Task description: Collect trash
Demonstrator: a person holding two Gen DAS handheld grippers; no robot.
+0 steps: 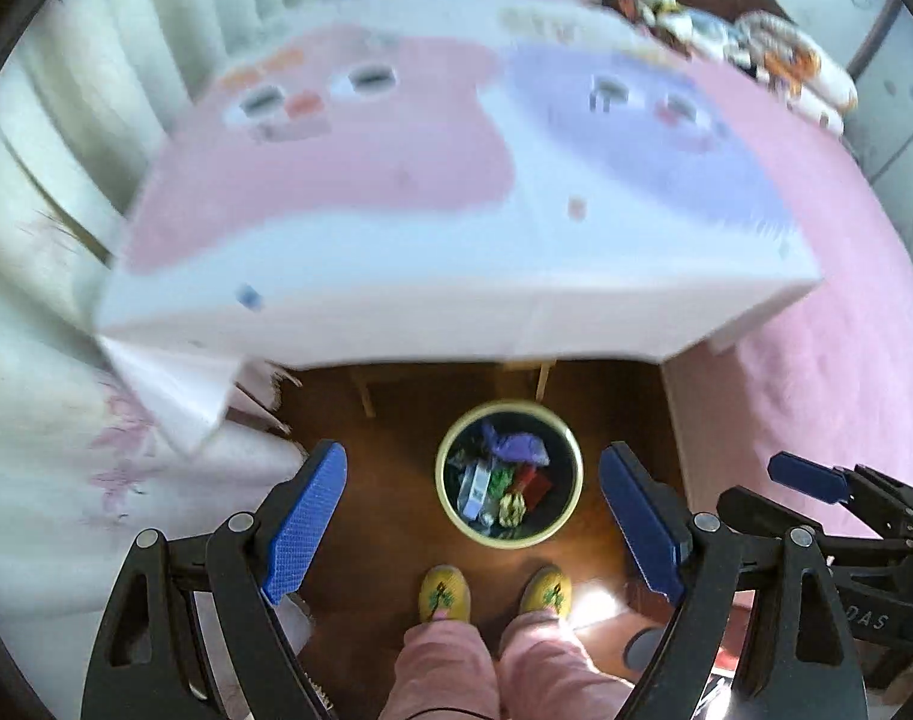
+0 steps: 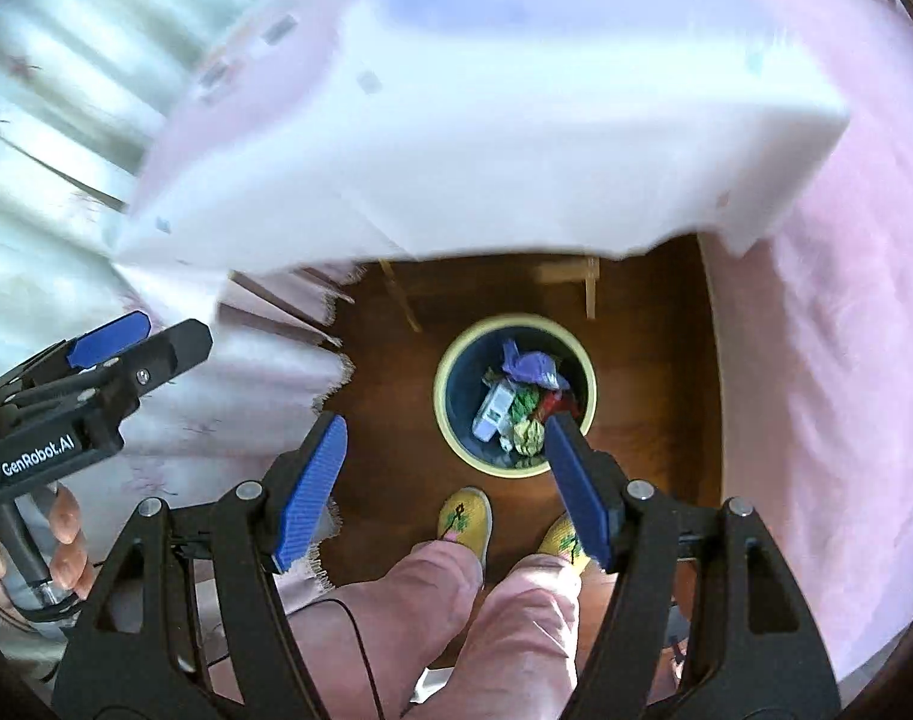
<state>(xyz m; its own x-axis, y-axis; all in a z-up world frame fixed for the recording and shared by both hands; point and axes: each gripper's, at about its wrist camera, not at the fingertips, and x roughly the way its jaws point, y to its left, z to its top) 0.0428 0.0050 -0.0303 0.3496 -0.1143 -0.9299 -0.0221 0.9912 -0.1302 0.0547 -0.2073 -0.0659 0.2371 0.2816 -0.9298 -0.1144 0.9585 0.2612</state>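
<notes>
A round bin with a pale yellow rim [image 1: 441, 468] [image 2: 441, 402] stands on the brown wooden floor, far below both grippers. Inside lie crumpled wrappers: a purple one [image 1: 519, 447] [image 2: 531, 363], a white packet [image 1: 475, 489] [image 2: 495, 411], plus green, yellow and red scraps. My left gripper [image 1: 474, 516] is open and empty, pointing steeply down over the bin. My right gripper [image 2: 447, 483] is open and empty too, its right pad overlapping the bin's rim in that view. The right gripper [image 1: 807, 477] also shows at the left view's right edge.
A table with a white, pink and lilac cloth [image 1: 456, 276] [image 2: 486, 180] juts over the floor beyond the bin. A pink bed cover [image 1: 828, 390] lies to the right, pale curtains [image 1: 54, 120] to the left. The person's yellow slippers [image 1: 444, 591] [image 2: 465, 519] stand just before the bin.
</notes>
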